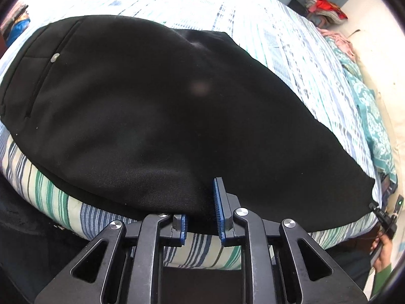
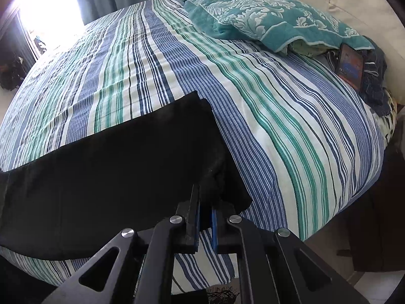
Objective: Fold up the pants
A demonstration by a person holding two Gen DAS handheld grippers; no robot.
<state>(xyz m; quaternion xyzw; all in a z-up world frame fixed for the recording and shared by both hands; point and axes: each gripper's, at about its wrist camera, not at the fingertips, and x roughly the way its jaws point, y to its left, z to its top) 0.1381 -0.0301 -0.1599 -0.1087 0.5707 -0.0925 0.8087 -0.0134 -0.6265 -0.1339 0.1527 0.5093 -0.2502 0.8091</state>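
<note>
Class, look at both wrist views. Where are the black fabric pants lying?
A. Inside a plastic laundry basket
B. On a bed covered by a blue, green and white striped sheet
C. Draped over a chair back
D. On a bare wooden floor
B: the black fabric pants lie spread across the striped sheet, whose blue, green and white stripes show all around them in both views.

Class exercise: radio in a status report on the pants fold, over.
Left tongs shut on the pants' near edge. Right tongs shut on the leg end. Pants flat on the striped bed. Nothing in the way; towel and phone well clear.
</note>
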